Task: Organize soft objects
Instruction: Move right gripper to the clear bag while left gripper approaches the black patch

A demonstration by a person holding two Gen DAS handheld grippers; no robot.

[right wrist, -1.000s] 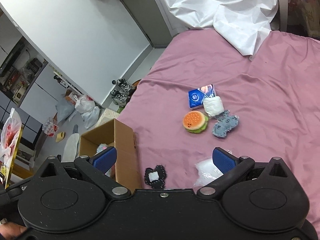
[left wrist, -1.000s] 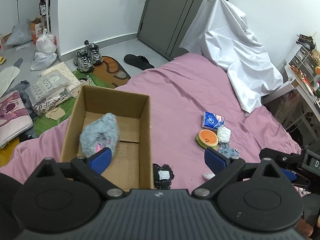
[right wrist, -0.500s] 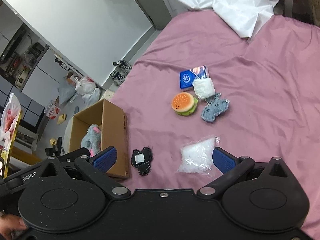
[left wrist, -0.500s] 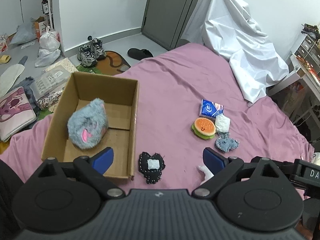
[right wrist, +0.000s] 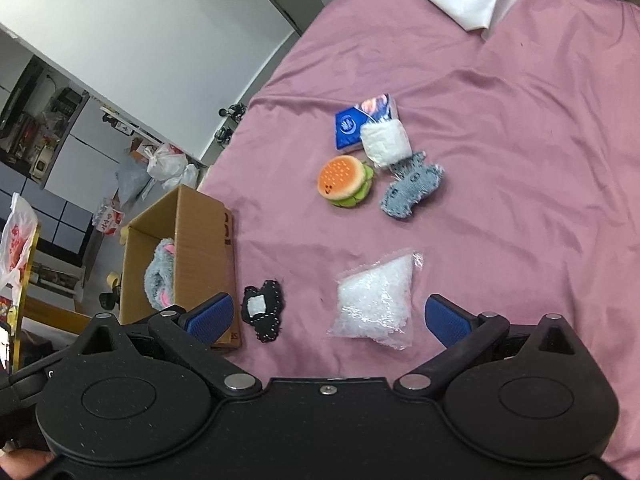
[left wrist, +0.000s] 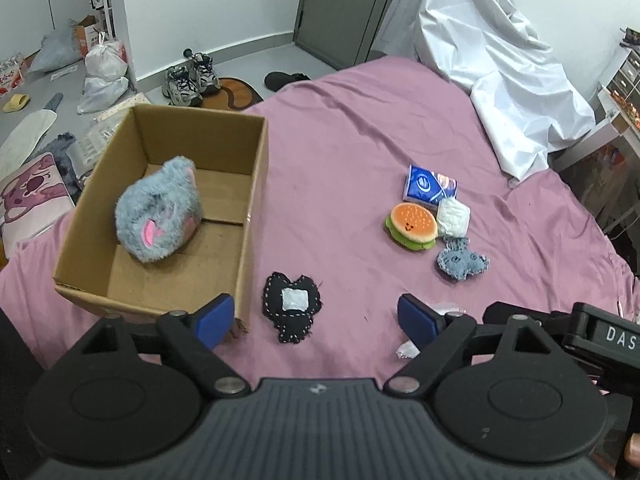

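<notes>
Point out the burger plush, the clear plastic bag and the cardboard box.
burger plush [left wrist: 414, 222]: left wrist view, on its orange bun top.
clear plastic bag [right wrist: 376, 300]: right wrist view, on its white filling.
cardboard box [left wrist: 253, 208]: left wrist view, on its right wall.

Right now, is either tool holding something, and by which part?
Nothing is held. The left tool and the right tool are both open, above the pink bedsheet.

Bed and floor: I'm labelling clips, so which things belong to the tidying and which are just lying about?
Job: box, grey plush, black patch, burger toy, denim toy, white wad, tissue pack, clear bag.
Lying about: sneakers, slipper, white sheet.
</notes>
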